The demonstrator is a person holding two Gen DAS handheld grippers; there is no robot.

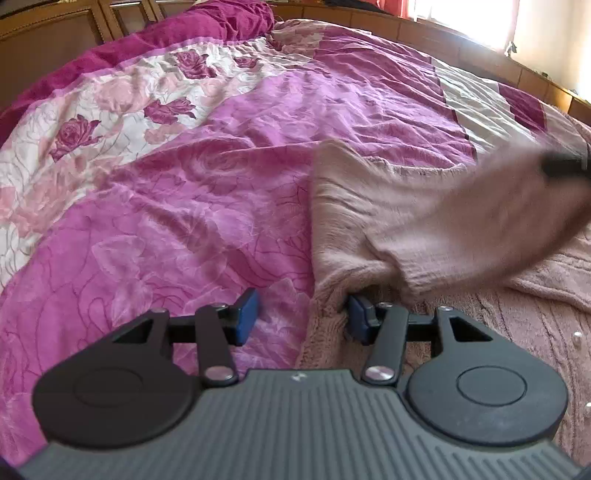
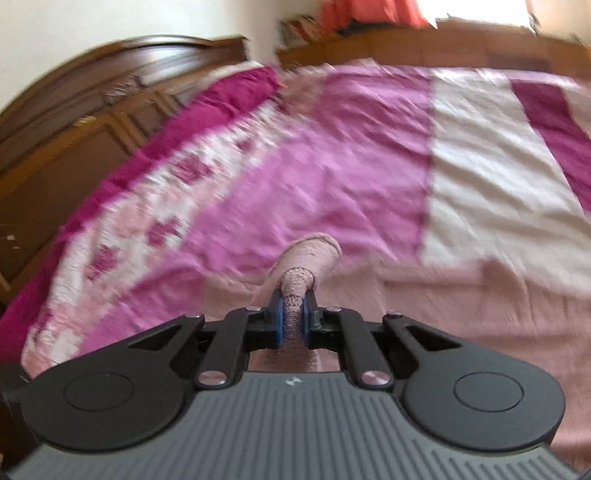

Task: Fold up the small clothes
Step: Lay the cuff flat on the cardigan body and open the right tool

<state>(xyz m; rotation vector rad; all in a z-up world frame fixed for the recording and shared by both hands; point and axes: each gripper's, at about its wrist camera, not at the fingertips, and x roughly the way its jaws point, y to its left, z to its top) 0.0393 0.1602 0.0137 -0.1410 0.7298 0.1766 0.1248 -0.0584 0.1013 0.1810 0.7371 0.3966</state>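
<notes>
Right wrist view: cuff pinched, cardigan spread on the bed

Left wrist view and right wrist view both look across a wide bed covered by a bedspread (image 1: 229,155) in bright pink, with a cream band of dark roses and deep magenta strips. A carved wooden headboard (image 2: 74,110) rises beyond the bedspread, at its far left edge in the right wrist view, and a bright window (image 1: 476,18) glows past its far right edge.

The task's garment, a dusty-pink knitted cardigan (image 1: 498,314), lies on the near right part of the bedspread. Small pearl-like buttons dot its knit near the right border of the left wrist view. One sleeve (image 1: 424,221) is lifted off the bedspread and stretches up and to the right, blurred, toward a dark shape at the picture's edge that is too smeared to identify.

The left gripper (image 1: 303,317) sits at the cardigan's near left edge, jaws apart: its right pad is tucked against the bunched knit where the sleeve joins the body, its left pad hangs over bare bedspread, and nothing is squeezed between them.

The right gripper (image 2: 293,321) is clenched on the sleeve's cuff (image 2: 295,288), the ribbed end pressed between the blue pads and raised above the bedspread.
</notes>
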